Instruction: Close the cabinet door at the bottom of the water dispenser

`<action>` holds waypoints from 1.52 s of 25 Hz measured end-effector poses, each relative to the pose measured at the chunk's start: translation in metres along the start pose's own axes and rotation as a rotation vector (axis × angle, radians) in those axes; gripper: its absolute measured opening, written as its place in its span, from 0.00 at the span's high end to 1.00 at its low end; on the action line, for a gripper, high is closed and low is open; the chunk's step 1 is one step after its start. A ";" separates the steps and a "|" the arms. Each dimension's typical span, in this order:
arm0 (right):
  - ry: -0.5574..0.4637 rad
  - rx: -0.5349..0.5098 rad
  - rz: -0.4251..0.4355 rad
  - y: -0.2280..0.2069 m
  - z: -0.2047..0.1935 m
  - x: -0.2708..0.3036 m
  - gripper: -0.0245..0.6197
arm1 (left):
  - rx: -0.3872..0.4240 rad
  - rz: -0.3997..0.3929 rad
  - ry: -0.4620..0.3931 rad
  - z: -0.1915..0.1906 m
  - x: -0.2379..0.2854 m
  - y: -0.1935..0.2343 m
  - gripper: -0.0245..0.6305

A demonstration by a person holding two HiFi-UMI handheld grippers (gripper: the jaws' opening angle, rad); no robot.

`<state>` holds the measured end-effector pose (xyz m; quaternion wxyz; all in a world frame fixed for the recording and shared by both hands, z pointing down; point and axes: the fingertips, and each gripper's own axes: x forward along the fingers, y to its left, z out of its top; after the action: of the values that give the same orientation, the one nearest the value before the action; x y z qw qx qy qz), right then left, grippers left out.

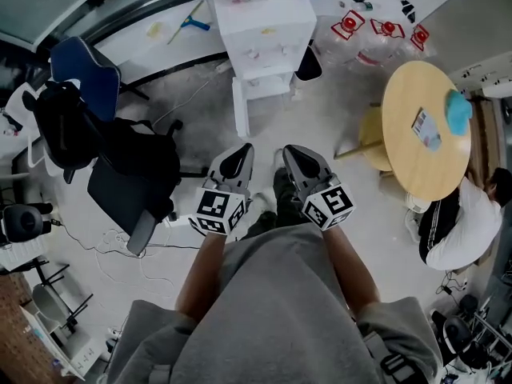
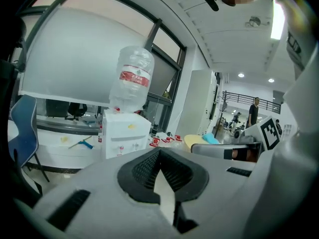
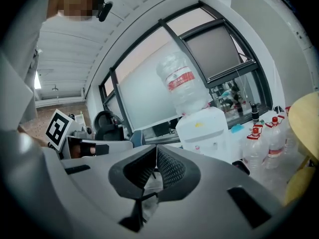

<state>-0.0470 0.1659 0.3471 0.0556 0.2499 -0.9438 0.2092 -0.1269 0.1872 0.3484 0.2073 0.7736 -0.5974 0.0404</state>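
A person stands well back from the water dispenser [image 1: 268, 30] at the floor's far edge; its bottom cabinet door [image 1: 239, 106] juts open; left gripper [image 1: 238, 157] and right gripper [image 1: 294, 157] are pinched closed, empty, probably readied for pushing.

Ahead, water dispenser [image 1: 268, 24] — office chair [image 1: 128, 190] left, round table [image 1: 408, 162] right, bottles [image 1: 388, 30] right of dispenser, behind table.
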 end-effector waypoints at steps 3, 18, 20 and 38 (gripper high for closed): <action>0.024 0.022 0.019 -0.017 0.000 0.018 0.95 | -0.009 0.017 0.026 0.001 0.023 0.011 0.95; 0.079 0.162 0.078 -0.097 0.003 0.086 0.95 | -0.007 0.090 0.155 0.006 0.109 0.047 0.95; 0.083 0.180 0.072 -0.105 0.000 0.097 0.95 | -0.008 0.091 0.172 0.002 0.117 0.054 0.95; 0.107 0.339 -0.262 -0.118 -0.122 0.163 0.95 | 0.052 -0.183 0.402 -0.105 0.140 0.129 0.95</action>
<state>-0.1304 0.0519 0.5355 0.0895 0.3649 -0.8503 0.3686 -0.1891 0.0729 0.5222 0.3049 0.8061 -0.4702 0.1904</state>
